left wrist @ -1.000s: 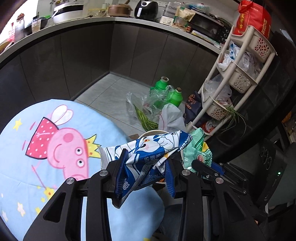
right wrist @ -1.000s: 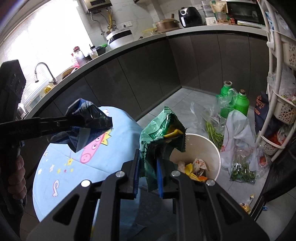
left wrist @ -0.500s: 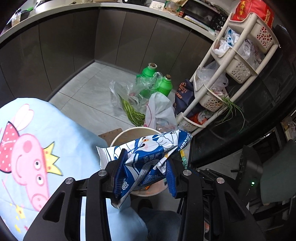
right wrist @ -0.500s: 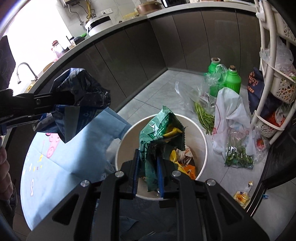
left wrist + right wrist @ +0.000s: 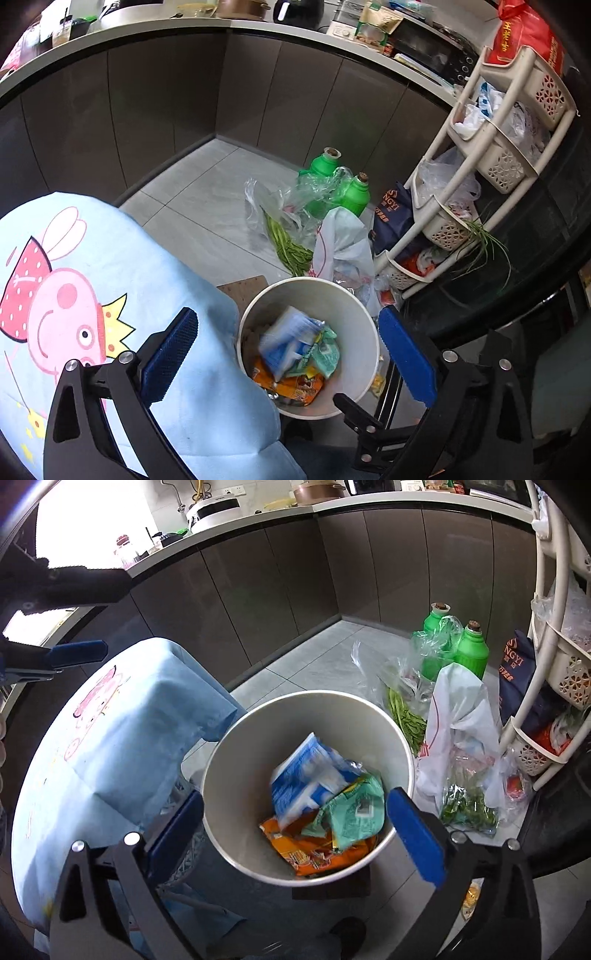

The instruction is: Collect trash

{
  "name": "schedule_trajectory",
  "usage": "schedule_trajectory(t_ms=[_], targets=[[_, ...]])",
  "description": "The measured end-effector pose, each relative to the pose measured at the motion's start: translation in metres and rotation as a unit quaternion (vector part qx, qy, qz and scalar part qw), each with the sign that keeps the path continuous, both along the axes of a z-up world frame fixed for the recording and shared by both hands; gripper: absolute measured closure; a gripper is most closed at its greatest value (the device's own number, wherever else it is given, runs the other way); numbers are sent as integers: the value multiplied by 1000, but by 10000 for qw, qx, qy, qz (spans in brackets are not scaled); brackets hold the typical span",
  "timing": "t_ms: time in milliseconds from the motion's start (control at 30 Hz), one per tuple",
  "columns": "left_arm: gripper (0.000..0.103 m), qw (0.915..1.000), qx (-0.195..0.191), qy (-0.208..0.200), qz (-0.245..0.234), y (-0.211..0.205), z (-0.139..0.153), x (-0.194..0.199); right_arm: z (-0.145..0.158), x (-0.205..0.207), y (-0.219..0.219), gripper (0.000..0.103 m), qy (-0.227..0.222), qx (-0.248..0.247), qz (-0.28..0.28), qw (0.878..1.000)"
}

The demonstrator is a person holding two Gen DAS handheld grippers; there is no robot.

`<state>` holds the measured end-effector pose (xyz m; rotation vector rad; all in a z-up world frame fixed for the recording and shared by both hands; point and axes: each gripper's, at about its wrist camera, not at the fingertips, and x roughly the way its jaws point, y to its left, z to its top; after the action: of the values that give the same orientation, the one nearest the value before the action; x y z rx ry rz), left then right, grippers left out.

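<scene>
A white round bin (image 5: 364,332) (image 5: 258,731) stands on the floor by the table. Inside lie a blue-and-white wrapper (image 5: 286,341) (image 5: 308,775), blurred, a green wrapper (image 5: 327,352) (image 5: 356,810) and orange wrappers (image 5: 291,387) (image 5: 314,853). My left gripper (image 5: 288,358) is open and empty above the bin. My right gripper (image 5: 295,830) is open and empty above the bin too. The left gripper's blue pad (image 5: 77,653) shows at the left of the right wrist view.
A table with a light blue cartoon-pig cloth (image 5: 74,280) (image 5: 122,731) is left of the bin. On the floor behind lie two green bottles (image 5: 340,184), plastic bags with greens (image 5: 458,738), and a white basket rack (image 5: 491,158). Dark cabinets line the back.
Both grippers have opened. The blue-and-white wrapper left the left gripper and the green wrapper left the right gripper; both now lie in the bin.
</scene>
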<state>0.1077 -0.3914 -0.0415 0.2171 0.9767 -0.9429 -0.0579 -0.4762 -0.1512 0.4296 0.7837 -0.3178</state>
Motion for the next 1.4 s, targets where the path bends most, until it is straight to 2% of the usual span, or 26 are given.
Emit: schedule_trajectory(t_ms=[267,433,633,900,1133,1267,1400], targets=[[9,9997,-94,-175,113,20,12,-4,20,-8,2,3,-59,-139,-66,9999],[9,9985,-223,-406,306,45,34,-9,58,-14,13,3,-324,-370,-81,9988],[9,9936,-228,-794,769,101,69,-21,110,-14,43,3,-594,-645,12,9961],[8,9771,31,-992,1882,203,91,-32,159,-1,118,3,-569,-1034,390,9922],[8,9540,422,-1165,2731,288,93,-50,174,14,185,3,-414,-1241,699,9889],[8,9456,601,-1147,2983,325,81,-58,175,17,215,3,-282,-1289,630,9893],[8,9434,713,-1007,3079,342,66,-63,174,20,239,3,-176,-1451,704,9868]])
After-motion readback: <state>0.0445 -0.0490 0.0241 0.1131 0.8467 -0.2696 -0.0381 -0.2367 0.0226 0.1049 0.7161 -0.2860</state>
